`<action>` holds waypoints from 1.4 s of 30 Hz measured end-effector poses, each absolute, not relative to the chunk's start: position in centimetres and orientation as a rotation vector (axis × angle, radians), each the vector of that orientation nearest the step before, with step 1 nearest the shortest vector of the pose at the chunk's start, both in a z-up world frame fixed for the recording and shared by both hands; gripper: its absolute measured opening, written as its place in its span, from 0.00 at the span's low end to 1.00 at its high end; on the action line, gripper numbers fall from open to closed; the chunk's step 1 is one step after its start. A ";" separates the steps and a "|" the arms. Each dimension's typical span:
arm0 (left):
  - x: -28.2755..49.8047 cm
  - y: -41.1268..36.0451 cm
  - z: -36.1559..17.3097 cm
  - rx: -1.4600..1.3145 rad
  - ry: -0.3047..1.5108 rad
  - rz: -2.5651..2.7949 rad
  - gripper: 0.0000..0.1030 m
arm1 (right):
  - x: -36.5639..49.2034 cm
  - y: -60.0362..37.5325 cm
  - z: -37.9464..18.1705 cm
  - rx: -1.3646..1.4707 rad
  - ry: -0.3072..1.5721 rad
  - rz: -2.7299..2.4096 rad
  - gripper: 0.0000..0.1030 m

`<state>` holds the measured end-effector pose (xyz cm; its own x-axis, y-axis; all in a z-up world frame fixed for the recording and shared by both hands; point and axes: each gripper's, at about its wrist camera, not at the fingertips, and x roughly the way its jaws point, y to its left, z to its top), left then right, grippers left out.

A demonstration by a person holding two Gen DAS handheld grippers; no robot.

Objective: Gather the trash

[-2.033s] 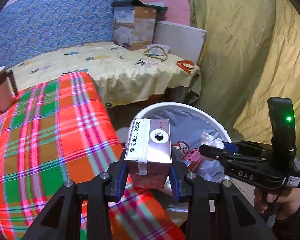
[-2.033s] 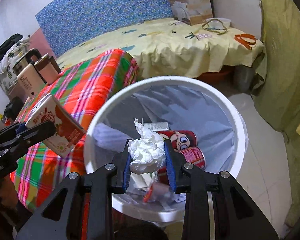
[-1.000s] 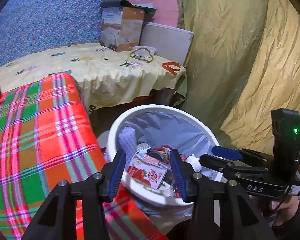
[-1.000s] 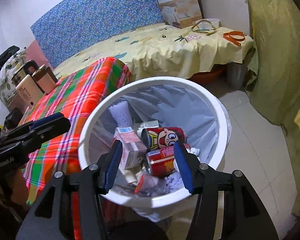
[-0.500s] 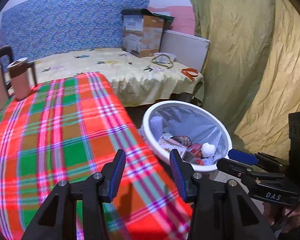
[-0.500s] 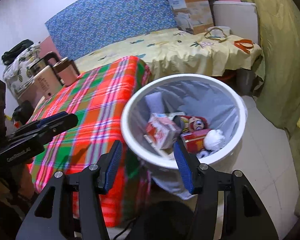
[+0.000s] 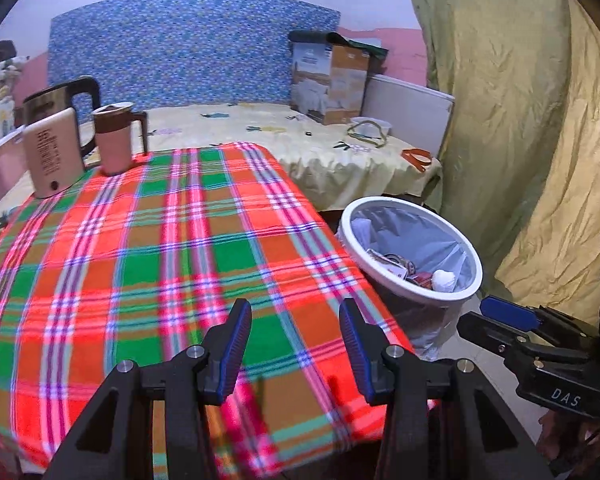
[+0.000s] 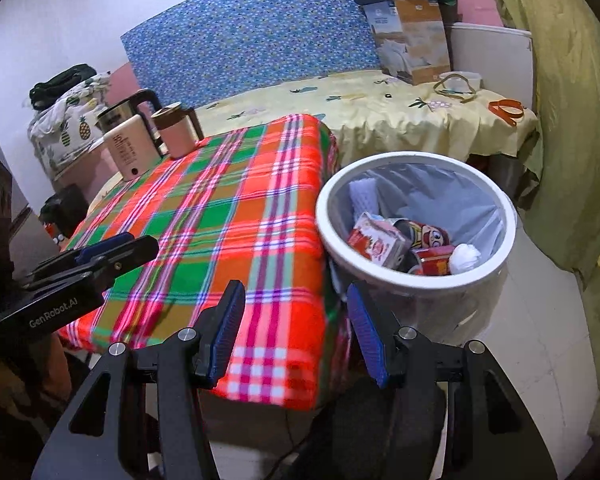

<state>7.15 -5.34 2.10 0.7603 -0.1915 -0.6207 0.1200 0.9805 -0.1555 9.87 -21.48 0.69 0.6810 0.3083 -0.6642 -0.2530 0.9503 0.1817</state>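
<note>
Plaid tablecloth [image 7: 172, 248] lay bare across its near and middle parts. Far left corner was blocked by a beige kettle [image 7: 52, 156] and a brown-lidded mug [image 7: 114, 140]. White bin [image 8: 416, 280] stood against the table's right edge, mouth unobstructed from above.

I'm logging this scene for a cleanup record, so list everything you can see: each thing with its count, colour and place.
trash bin: one, white with a grey liner, on the floor beside the plaid table
carton: one, red and white, in the bin
cans: two at least, red, in the bin
tissue wad: one, white, in the bin
plaid cloth: one, red, green and orange, covers the table
kettle: one, beige, far table corner
mug: one, pink with brown lid, beside the kettle
cardboard box: one, brown, on the yellow-covered surface
curtain: one, olive yellow, at right
left gripper: black, blue pads, open, empty
right gripper: same, open, empty
</note>
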 end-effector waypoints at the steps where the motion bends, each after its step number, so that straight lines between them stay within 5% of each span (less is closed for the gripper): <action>1: 6.8 -5.2 2.1 -0.109 0.685 -0.163 0.44 | 9.6 -21.2 0.7 0.071 0.757 0.314 0.54; 42: 1.5 -3.3 1.1 -0.130 0.688 -0.053 0.44 | 6.5 -17.6 1.4 0.014 0.704 0.352 0.54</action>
